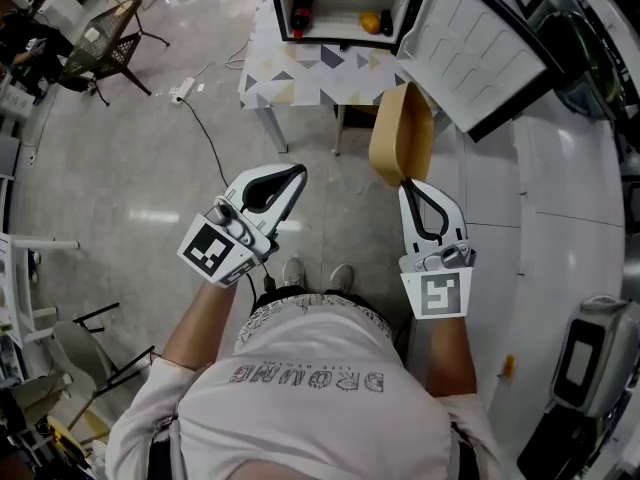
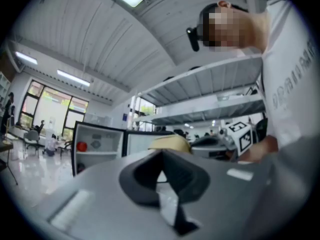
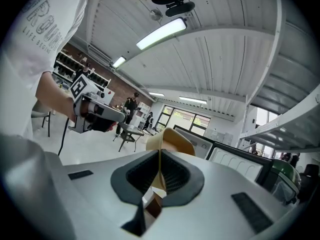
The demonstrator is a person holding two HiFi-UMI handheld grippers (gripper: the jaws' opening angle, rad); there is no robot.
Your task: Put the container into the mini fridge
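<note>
Right gripper [image 1: 412, 184] jaws pinched on the rim of the tan container [image 1: 400, 133], held in the air in front of the open mini fridge [image 1: 340, 8], near its swung-out door [image 1: 480, 53]. Left gripper [image 1: 297, 174] jaws together, nothing between them, farther back from the mini fridge.

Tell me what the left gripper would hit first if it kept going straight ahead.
Most likely the tan container in the right gripper: it sits dead ahead of the left gripper. Depth is hard to judge.
</note>
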